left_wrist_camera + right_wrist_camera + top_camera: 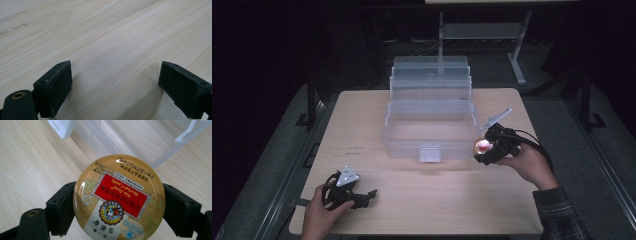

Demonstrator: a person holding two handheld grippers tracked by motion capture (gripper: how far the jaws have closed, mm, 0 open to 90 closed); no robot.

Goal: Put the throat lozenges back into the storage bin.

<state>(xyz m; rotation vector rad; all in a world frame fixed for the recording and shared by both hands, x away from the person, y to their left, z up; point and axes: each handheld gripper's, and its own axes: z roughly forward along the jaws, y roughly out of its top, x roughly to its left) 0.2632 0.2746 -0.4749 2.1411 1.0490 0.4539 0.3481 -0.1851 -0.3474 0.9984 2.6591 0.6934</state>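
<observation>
Gold and red, the round candy tin [119, 198] sat clamped between the jaws of your right hand-held gripper [488, 148], held above the surface [422, 200] just off the front right corner of the clear plastic organiser box [430, 117], which stood toward the far edge. Your left hand-held gripper [353, 192] rested near the front left corner of the surface, its jaws spread wide apart with nothing but bare wood between them.

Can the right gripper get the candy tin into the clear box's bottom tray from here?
Probably yes: the right gripper, shut on the candy tin, is beside the clear box, whose bottom tray is open on top.
</observation>
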